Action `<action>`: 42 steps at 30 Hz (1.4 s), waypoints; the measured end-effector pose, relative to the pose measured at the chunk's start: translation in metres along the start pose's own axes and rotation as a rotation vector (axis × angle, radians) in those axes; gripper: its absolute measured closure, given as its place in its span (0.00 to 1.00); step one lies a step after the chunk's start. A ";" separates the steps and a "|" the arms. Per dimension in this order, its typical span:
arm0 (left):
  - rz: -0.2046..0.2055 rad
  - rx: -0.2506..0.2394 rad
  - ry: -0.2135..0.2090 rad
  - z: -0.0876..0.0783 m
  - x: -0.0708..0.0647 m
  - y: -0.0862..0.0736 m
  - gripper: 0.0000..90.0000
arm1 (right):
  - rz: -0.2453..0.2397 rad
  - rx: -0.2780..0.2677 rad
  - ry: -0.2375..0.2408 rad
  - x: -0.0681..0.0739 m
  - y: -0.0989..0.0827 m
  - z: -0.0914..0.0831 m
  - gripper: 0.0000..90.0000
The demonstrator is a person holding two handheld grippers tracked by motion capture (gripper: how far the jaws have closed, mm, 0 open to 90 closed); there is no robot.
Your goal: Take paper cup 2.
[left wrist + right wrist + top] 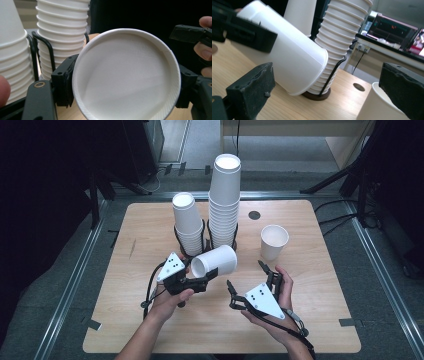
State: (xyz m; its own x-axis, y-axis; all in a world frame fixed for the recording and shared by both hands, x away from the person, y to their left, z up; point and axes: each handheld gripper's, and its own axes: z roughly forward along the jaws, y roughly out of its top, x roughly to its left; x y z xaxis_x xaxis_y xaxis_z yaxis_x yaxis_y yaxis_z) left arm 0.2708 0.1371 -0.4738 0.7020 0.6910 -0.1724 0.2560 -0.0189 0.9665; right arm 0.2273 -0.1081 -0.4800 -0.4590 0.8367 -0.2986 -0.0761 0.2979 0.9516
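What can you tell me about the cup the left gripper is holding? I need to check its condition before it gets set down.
The held cup is a plain white paper cup, tapered, with a rolled rim and no visible dents or stains. It lies on its side above the wooden table, clamped across its body by the jaws of the left gripper. Its open mouth faces the person, and the inside looks empty. It hangs just in front of the two cup stacks, the tall stack right behind it.

table [150,320]: two cup stacks [224,200] at back | single cup [273,241] right | sideways cup [214,261] before stacks
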 end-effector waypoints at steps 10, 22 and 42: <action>-0.001 0.016 0.016 0.002 0.000 -0.002 0.27 | 0.340 0.035 -0.037 0.005 0.003 -0.003 0.02; 0.018 0.012 0.011 0.005 -0.004 -0.005 0.27 | 0.751 0.034 -0.037 0.003 0.001 -0.005 0.03; 0.011 -0.023 0.024 0.008 -0.008 -0.008 0.26 | 1.389 0.097 -0.034 -0.004 -0.005 0.003 0.03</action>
State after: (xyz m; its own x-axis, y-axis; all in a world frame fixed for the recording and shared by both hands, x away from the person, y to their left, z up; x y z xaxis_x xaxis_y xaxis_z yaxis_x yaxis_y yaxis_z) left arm 0.2686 0.1255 -0.4821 0.6886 0.7078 -0.1579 0.2331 -0.0099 0.9724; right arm 0.2325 -0.1118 -0.4840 -0.0857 0.4810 0.8725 0.4804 -0.7473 0.4591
